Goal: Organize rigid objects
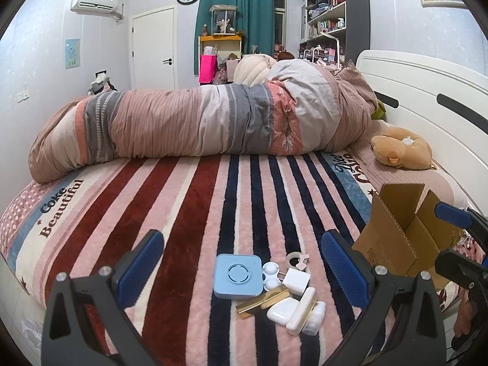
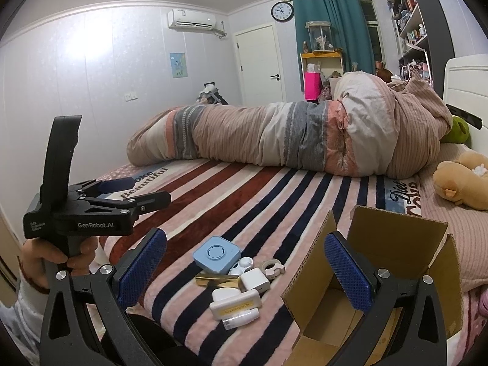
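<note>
Left gripper (image 1: 242, 262): hovering over the bed, fingers (image 1: 141, 265) standing wide apart and gripping nothing; the pile is lying between them at 6 o'clock in its view.
Right gripper (image 2: 245, 268): hanging above the box, fingers (image 2: 347, 274) spread apart and carrying nothing.
Pile: sitting on the striped blanket (image 1: 183, 201), just beside the box at its 9 o'clock.
Blue case (image 1: 238, 276): lying flat at the pile's 10 o'clock, touching the gold bar (image 1: 263, 302).
White pieces: an earbud case (image 1: 282, 311), a charger (image 1: 295, 280), a long white case (image 1: 302, 309) and a small bottle (image 1: 314, 318) are crowding together at 5 o'clock of the blue case.
Tape roll (image 1: 296, 259): resting at the pile's 12 o'clock edge.
Box (image 2: 387, 244): standing open, flaps up, at 3 o'clock of the pile.
Quilt (image 1: 198, 122): lying rolled across the bed's far side.
Plush (image 1: 402, 149): resting near the headboard.
</note>
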A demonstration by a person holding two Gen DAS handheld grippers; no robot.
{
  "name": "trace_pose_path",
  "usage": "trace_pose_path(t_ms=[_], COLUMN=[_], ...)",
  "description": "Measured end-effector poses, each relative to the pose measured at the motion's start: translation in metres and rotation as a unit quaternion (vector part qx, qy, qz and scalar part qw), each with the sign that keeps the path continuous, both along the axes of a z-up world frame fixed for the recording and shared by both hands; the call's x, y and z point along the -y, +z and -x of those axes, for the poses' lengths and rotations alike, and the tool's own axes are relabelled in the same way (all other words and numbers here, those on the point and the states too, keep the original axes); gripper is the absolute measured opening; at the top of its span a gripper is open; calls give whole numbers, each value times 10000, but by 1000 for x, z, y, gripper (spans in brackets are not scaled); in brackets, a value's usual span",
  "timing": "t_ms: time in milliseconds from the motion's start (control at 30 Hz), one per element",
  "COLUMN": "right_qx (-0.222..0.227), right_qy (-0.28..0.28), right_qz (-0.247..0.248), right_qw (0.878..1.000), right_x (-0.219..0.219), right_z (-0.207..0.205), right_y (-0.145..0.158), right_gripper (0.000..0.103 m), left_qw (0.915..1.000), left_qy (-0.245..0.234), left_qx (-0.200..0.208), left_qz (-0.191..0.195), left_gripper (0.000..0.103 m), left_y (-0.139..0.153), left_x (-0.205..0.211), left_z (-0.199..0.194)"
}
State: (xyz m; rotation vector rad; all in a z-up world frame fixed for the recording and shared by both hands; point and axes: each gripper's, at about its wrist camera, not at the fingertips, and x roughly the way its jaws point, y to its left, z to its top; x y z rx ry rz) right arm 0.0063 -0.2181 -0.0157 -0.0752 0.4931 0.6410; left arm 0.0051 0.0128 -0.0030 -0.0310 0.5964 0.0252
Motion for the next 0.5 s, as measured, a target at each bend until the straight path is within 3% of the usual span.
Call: trace_pose_path(t_ms=[500], right_qx=[-10], right_qy=[-1], right_qz=[-21], right_qw=[10000], right_x=[1], right_z=[1], right_y=[0], right_gripper=[103], left_qw=[10000], left_qy=[-14], left_qx=[6], left_qz=[11], left_gripper=[102], left_y=[1], left_x=[-1], left_z=[1])
